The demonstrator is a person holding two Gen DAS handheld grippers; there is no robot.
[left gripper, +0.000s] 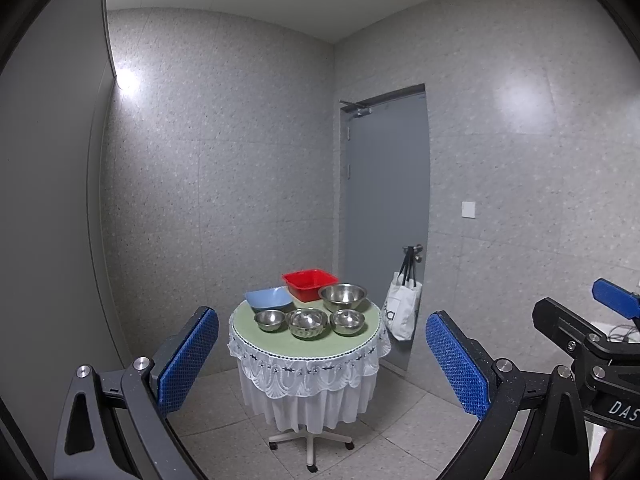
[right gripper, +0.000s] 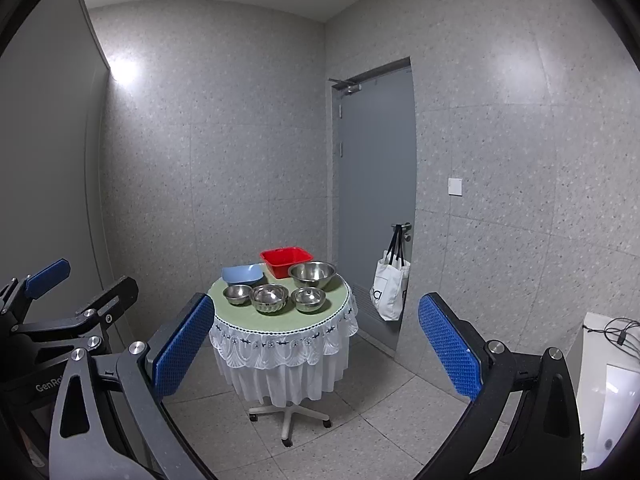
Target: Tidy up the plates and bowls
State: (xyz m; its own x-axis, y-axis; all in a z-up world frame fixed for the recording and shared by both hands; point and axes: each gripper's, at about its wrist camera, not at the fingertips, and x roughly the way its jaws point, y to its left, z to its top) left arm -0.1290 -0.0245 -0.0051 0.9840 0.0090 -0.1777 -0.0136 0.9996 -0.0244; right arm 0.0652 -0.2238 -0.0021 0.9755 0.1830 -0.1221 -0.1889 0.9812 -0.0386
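Observation:
A small round table [left gripper: 352, 342] [right gripper: 248, 314] with a green top and white lace skirt stands ahead, well beyond both grippers. On it are a red tub [left gripper: 310, 284] [right gripper: 286, 261], a light blue dish [left gripper: 269, 298] [right gripper: 243, 274], one large steel bowl [left gripper: 343, 297] [right gripper: 312, 273] and three smaller steel bowls in a front row [left gripper: 307, 322] [right gripper: 269, 298]. My left gripper [left gripper: 320, 360] is open and empty. My right gripper [right gripper: 316, 344] is open and empty. Each gripper shows at the edge of the other's view.
A grey door [left gripper: 386, 216] is at the back right with a white tote bag [left gripper: 402, 312] hanging on its handle. Speckled walls enclose the room. A white unit with cables [right gripper: 608, 380] stands at the right. The floor is tiled.

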